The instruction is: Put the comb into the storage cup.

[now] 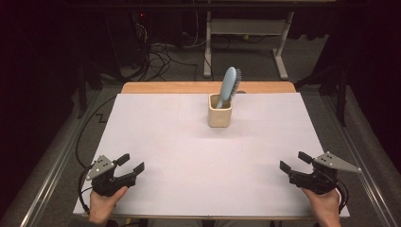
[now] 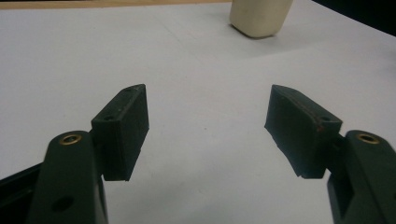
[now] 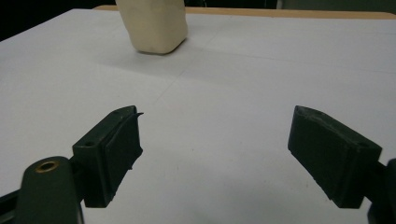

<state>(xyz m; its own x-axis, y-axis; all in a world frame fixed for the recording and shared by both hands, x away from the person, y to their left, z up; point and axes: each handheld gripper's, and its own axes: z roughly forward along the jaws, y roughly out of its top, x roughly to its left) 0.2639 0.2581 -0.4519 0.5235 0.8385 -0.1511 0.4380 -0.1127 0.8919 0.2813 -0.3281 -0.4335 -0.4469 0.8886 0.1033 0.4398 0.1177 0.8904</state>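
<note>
1. Far from both your hands, the blue hairbrush (image 1: 229, 84) stands handle-down in the cream cup (image 1: 220, 117) at mid-bench, leaning right.
2. Your left hand-held gripper (image 1: 133, 163) and right hand-held gripper (image 1: 295, 161) rest at the near corners, jaws apart, empty, about equally distant.
3. White bench (image 1: 179, 156) is bare; dark room behind.

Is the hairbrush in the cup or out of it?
In. The hairbrush stands handle-down inside the cream cup, its bristled head sticking out above the rim and leaning right.
</note>
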